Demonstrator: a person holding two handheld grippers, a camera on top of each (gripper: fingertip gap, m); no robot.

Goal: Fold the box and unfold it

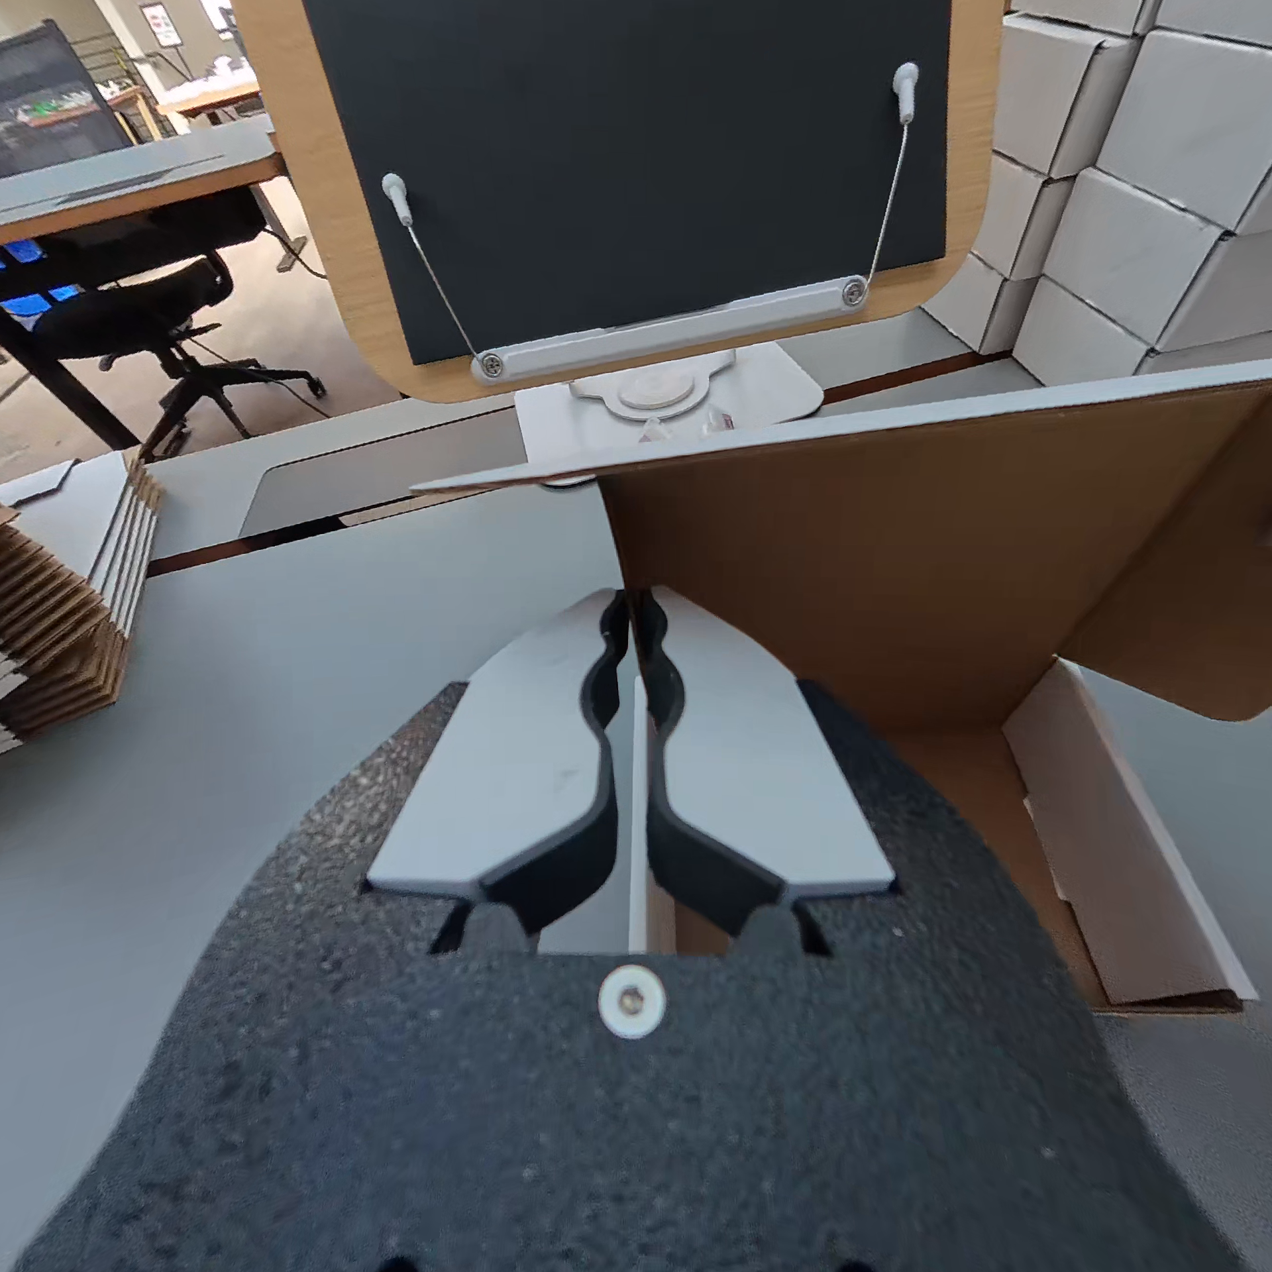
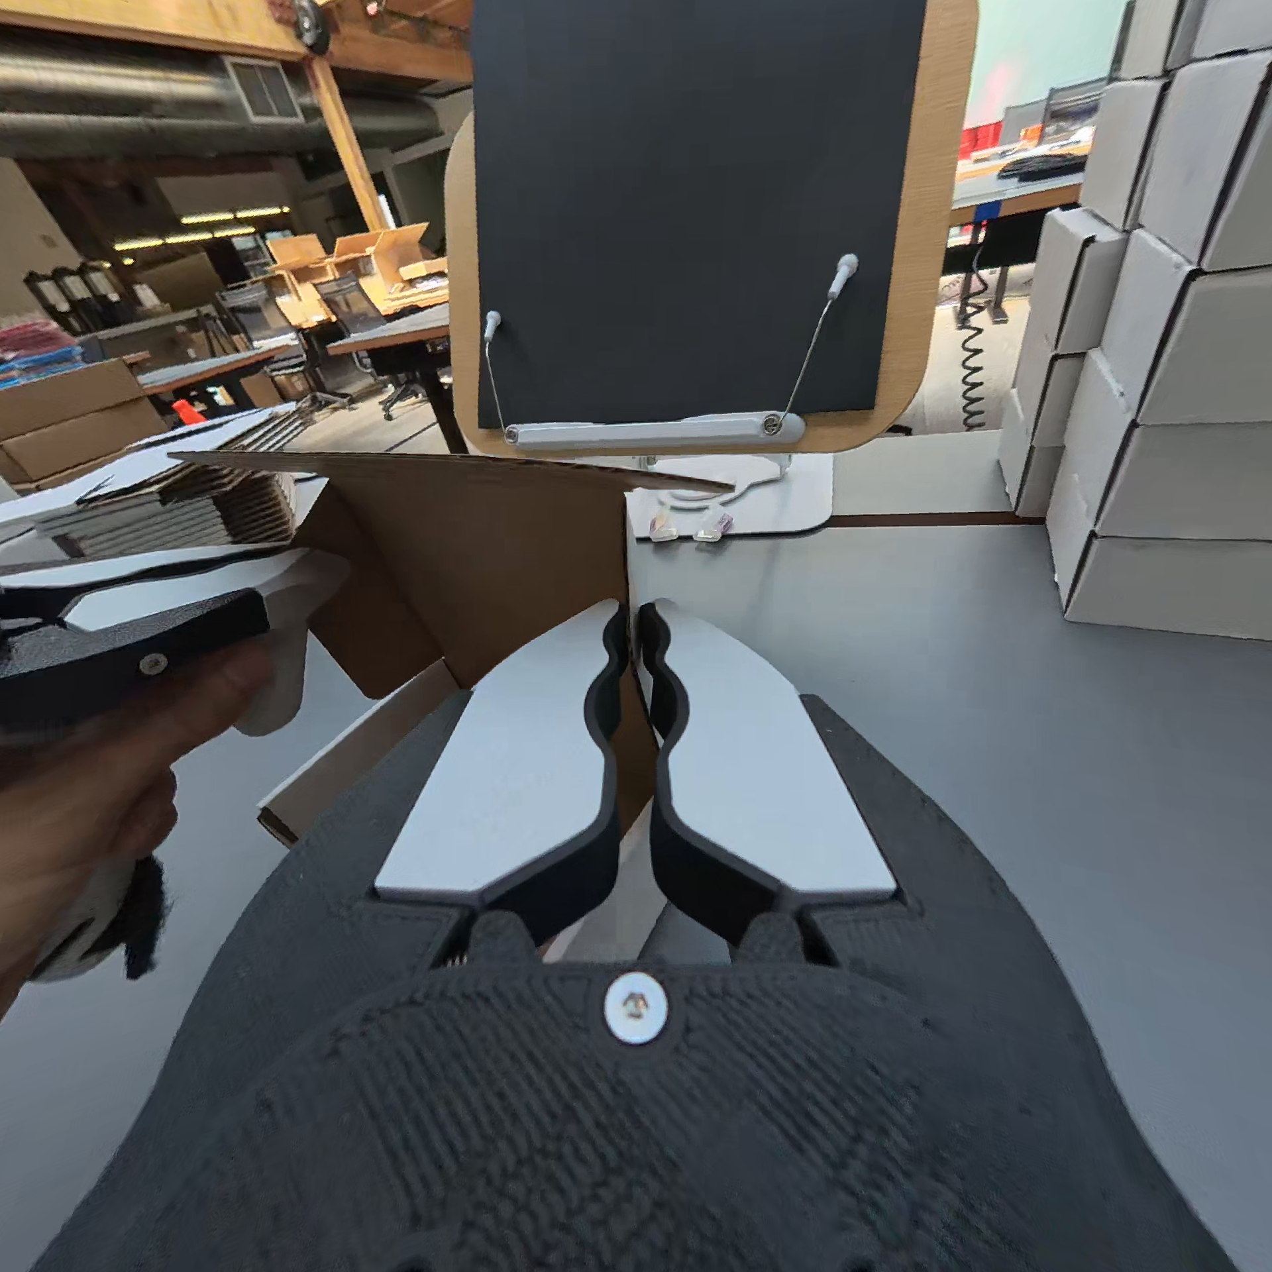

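Cardboard box [image 1: 860, 592] between both hand-held grippers

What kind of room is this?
Probably a packing workshop: a stack of folded white cardboard boxes, a pile of flat unfolded box blanks, and grey work tables with black office chairs.

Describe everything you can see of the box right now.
The box is corrugated cardboard, brown inside and white outside, half formed on the grey table. Its walls stand upright, its top is open, and one flap sticks out level at the top. The left hand-held gripper and the right hand-held gripper each pinch an upright wall edge.
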